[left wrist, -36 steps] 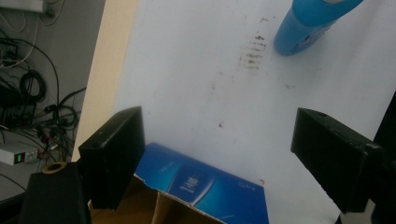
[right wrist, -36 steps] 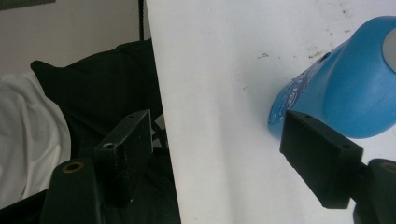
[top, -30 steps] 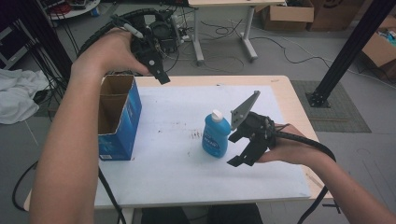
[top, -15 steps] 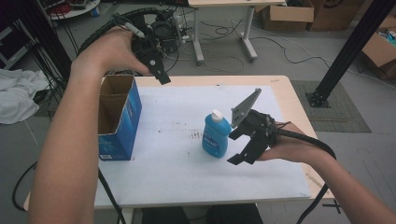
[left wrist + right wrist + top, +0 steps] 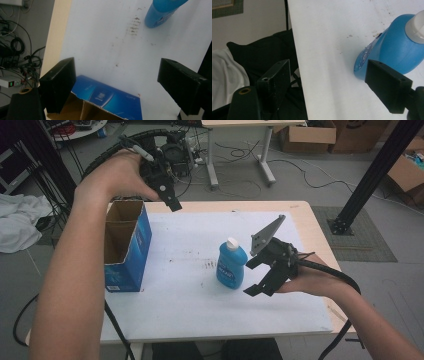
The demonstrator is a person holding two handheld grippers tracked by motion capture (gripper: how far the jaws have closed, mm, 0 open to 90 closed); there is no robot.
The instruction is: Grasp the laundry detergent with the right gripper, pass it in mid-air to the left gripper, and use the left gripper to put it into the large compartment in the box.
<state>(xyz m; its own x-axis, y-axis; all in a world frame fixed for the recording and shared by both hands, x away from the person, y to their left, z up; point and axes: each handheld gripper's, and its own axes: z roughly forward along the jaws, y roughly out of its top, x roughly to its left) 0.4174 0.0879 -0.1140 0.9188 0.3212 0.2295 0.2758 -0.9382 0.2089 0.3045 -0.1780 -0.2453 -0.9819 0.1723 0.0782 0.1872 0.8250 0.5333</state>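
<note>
**High view: two hand-held grippers over a table with a blue bottle and an open box**

A blue bottle (image 5: pixel 231 266) with a white cap stands upright near the middle of a white table (image 5: pixel 200 310). Just to its right, the right gripper (image 5: pixel 262 272) points toward it; its jaws have just been opening and stand wide apart, holding nothing, with the bottle just beside them rather than between. At the table's left edge stands an open blue cardboard box (image 5: pixel 125 247). The left gripper (image 5: pixel 167 190) hangs raised above the box's far corner, its jaws spread wide after just opening, gripping nothing.
</note>
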